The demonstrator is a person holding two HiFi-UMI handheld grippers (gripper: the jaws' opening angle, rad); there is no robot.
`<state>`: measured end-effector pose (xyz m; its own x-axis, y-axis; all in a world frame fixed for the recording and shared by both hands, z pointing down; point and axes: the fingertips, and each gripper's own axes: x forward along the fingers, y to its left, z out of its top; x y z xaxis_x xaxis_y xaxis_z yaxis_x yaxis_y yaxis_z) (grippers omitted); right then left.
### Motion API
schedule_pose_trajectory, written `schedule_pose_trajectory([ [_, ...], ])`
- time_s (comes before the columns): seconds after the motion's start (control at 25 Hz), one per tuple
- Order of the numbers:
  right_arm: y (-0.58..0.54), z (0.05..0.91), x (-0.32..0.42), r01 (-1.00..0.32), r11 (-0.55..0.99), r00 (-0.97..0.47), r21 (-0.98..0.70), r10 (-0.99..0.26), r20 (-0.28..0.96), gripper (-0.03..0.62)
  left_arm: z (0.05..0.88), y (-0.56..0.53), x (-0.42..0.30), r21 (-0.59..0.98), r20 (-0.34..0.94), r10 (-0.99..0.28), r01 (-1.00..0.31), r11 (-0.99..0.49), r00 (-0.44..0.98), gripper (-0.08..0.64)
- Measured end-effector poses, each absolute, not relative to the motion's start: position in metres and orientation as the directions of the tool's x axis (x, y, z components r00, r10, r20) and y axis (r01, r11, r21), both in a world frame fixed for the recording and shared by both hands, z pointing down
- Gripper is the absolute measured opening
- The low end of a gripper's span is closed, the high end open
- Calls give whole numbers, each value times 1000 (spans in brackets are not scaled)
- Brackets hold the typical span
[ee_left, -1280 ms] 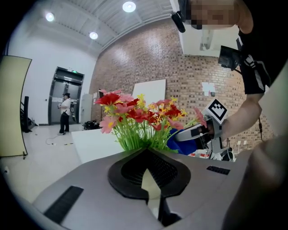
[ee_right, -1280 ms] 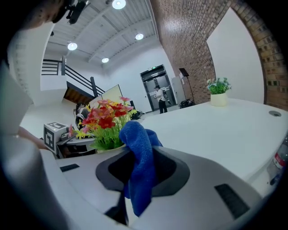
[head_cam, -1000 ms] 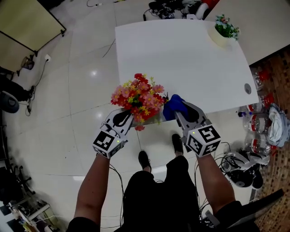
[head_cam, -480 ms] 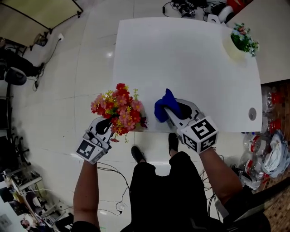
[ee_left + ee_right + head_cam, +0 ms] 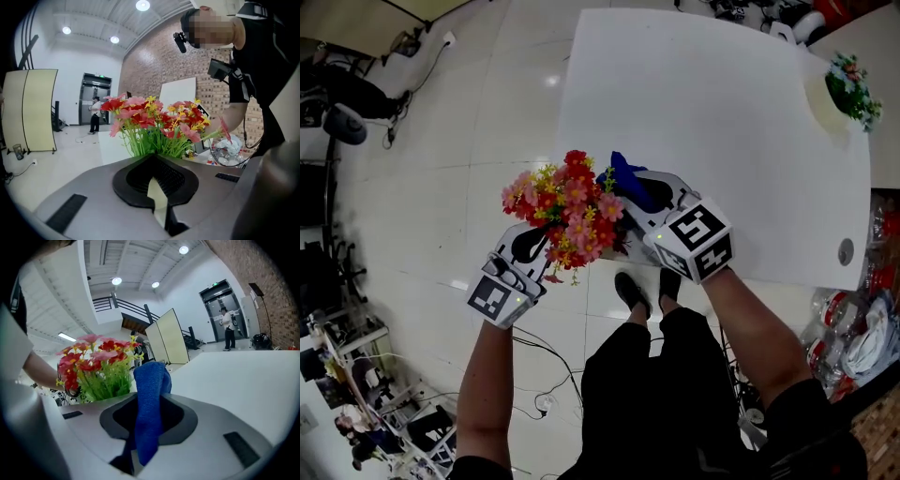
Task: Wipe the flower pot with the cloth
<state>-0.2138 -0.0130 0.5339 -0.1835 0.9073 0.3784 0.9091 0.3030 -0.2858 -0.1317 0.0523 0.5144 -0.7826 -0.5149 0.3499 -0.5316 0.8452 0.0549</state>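
Note:
A bunch of red, pink and yellow artificial flowers point(image 5: 569, 214) hides the flower pot from the head view. In the left gripper view a cream sliver of the flower pot point(image 5: 156, 194) sits pinched between the jaws, with the flowers point(image 5: 154, 124) rising just beyond. My left gripper point(image 5: 540, 246) is shut on that pot and holds it off the table's near left corner. My right gripper point(image 5: 639, 191) is shut on a blue cloth point(image 5: 622, 174), which stands up from the jaws right beside the flowers. In the right gripper view, the cloth point(image 5: 150, 399) hangs between the jaws next to the flowers point(image 5: 96, 366).
The white table point(image 5: 722, 112) stretches ahead and right. A second potted plant point(image 5: 840, 90) stands at its far right corner. Glossy floor lies to the left, with cables and chairs at the room's edge. The person's legs and shoes are below the grippers.
The gap between cloth and flowers has shut: the right gripper has brought the blue cloth left against the bunch. The left gripper still holds the pot near the table's corner.

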Motion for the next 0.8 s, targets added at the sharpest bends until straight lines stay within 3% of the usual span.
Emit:
schedule_pose_trajectory([
  [0.8, -34, 537, -109, 906, 227, -77, -357, 919, 388, 80, 512, 54, -131, 90, 321, -507, -508, 857, -800, 0],
])
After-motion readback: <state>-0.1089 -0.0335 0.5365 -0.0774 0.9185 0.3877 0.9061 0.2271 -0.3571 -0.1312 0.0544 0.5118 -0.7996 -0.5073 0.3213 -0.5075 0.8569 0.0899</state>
